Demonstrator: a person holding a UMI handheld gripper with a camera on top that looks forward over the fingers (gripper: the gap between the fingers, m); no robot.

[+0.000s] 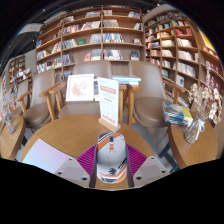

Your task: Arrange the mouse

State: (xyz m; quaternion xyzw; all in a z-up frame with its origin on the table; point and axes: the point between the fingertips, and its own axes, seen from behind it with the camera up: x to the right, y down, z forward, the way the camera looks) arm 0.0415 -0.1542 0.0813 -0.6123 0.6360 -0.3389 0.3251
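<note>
A: Where does the mouse [111, 160] sit?

B: It lies between the two fingers of the tongs [111, 168], low over the round wooden tabletop [70, 132]. It is pale grey with an orange band near its rear end, its length running along the fingers.

A: And the tongs, how do they stand?

B: Narrow. The magenta pads [91, 158] flank the mouse on both sides and appear to press against it, so the tongs seem to hold it. Whether the mouse also rests on the tabletop cannot be told.

A: What else is on the tabletop?

B: A white sheet [45, 153] lies beside the left finger. Beyond the mouse an upright card stand [108, 101] with orange print rises from the middle.

A: And farther off?

B: Wooden chairs [44, 98] stand around the far side, and a display rack [80, 87] holds books or magazines. Tall bookshelves [100, 38] fill the back wall.
</note>
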